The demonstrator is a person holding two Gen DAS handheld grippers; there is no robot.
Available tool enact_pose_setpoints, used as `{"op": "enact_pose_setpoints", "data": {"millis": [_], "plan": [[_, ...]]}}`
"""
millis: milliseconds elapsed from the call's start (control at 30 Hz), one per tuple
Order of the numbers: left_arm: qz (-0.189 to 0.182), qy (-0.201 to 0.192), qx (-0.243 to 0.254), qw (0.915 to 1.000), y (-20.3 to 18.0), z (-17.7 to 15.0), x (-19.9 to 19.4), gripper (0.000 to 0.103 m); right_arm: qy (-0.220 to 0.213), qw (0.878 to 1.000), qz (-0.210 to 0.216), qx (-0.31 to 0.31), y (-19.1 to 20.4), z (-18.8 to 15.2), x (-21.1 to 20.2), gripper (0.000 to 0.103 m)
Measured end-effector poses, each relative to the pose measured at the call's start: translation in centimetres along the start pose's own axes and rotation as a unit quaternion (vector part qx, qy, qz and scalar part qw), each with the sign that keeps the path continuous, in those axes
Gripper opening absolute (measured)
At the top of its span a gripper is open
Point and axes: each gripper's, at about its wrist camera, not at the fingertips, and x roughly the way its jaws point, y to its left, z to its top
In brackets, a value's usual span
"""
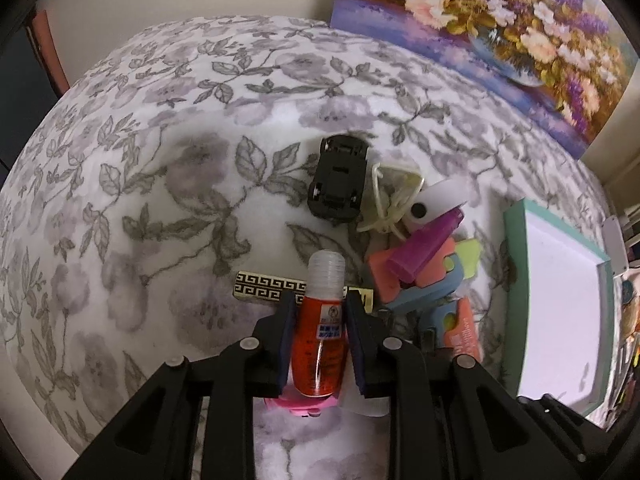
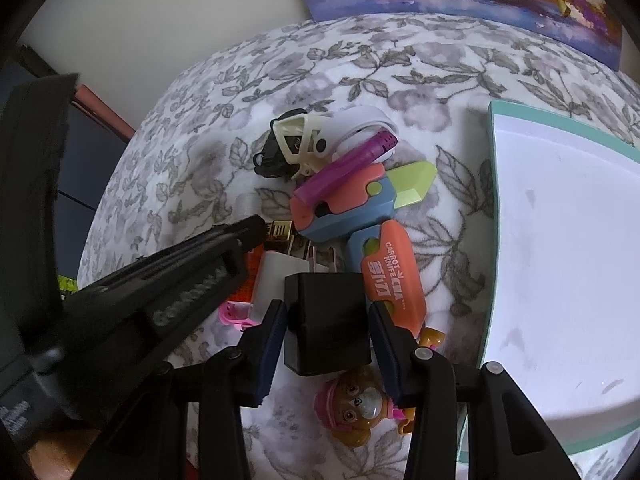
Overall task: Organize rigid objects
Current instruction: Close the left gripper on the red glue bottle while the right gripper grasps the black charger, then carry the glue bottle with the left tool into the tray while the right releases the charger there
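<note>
Two grips are set: the left hand-held gripper (image 1: 318,344) clamps a red bottle (image 1: 319,344), and the right hand-held gripper (image 2: 326,336) clenches a black block (image 2: 328,320). The teal tray (image 2: 560,260) waits at three o'clock. Lifting could drag the crowded carrot knife toy (image 2: 384,264) or white adapter (image 2: 276,280), since both touch the block.

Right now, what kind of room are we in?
Probably a room at home: a soft flowery cover with toys scattered on it, like a little black car and a bear, and a flower painting against the wall.
</note>
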Motion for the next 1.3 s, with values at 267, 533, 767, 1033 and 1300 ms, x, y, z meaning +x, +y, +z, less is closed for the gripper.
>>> {"op": "enact_pose_setpoints", "data": {"millis": [267,533,767,1033,1300], "plan": [[0.001,0.002,-0.001,1.0000,0.1,0.1,0.0,0.027,0.001,1.000,0.001,-0.003,0.0,-0.1,0.0,0.045],[-0.020,0.003,-0.019,0.9996,0.9,-0.4,-0.3,0.026,-0.002,1.000,0.000,-0.002,0.0,-0.1,0.0,0.045],[-0.032,-0.019,-0.028,0.9989,1.3,-0.4,-2.0,0.026,-0.003,1.000,0.008,0.006,-0.2,-0.2,-0.5,0.045],[-0.026,-0.051,-0.031,0.9979,1.4,0.0,-4.7,0.026,-0.037,0.999,0.028,0.018,-0.5,0.1,-3.0,0.045],[-0.024,-0.045,-0.010,0.9986,-1.4,0.9,-7.0,0.026,-0.093,0.994,-0.020,0.050,-3.5,0.8,-6.7,0.045]]}}
